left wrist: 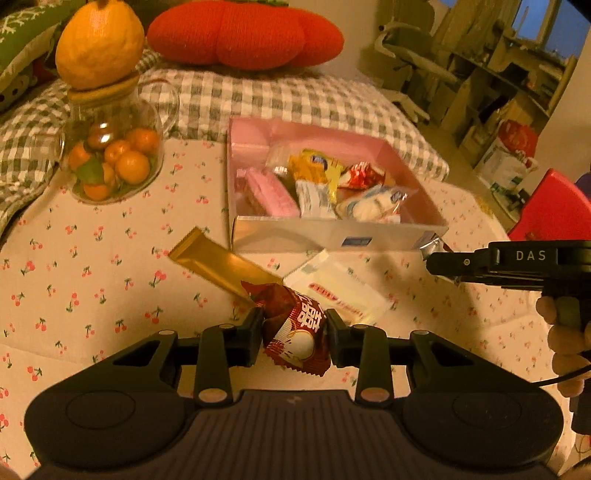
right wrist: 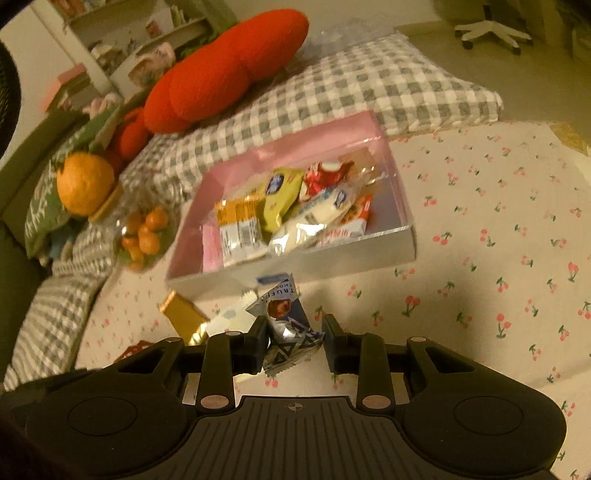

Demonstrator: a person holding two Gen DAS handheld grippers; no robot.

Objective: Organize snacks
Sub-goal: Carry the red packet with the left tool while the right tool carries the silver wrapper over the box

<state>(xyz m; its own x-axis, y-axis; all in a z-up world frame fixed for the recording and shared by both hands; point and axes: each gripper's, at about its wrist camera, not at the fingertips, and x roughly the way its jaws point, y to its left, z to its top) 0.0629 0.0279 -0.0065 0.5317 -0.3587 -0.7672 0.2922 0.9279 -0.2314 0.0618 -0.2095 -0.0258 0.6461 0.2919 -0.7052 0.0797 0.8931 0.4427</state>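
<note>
Covering the work surface is a pale cloth printed with small red cherries (left wrist: 92,258), and behind it lies a grey-and-white checked cushion (left wrist: 258,96) with a big red knitted pillow (left wrist: 243,33) on top. A glass jar of small oranges (left wrist: 110,162) stands at the cloth's far left, capped by a large yellow-orange fruit (left wrist: 99,40). Farther back the room shows shelving and the base of a white swivel chair (right wrist: 491,29) on the floor.

The pink box (left wrist: 258,136) sits open in the middle of the cloth, with several wrapped snacks (left wrist: 314,188) piled inside. Just in front of it, on the cloth, lie a gold packet (left wrist: 218,264) and a white sachet with red print (left wrist: 340,291).

The left gripper (left wrist: 293,332) is closed on a dark red snack wrapper (left wrist: 295,328), held above the cloth near the gold packet. The right gripper (right wrist: 295,339) pinches a blue-and-silver truffle wrapper (right wrist: 284,321), raised just short of the box's near wall. A hand (left wrist: 569,332) holds the right gripper at the left view's right edge.
</note>
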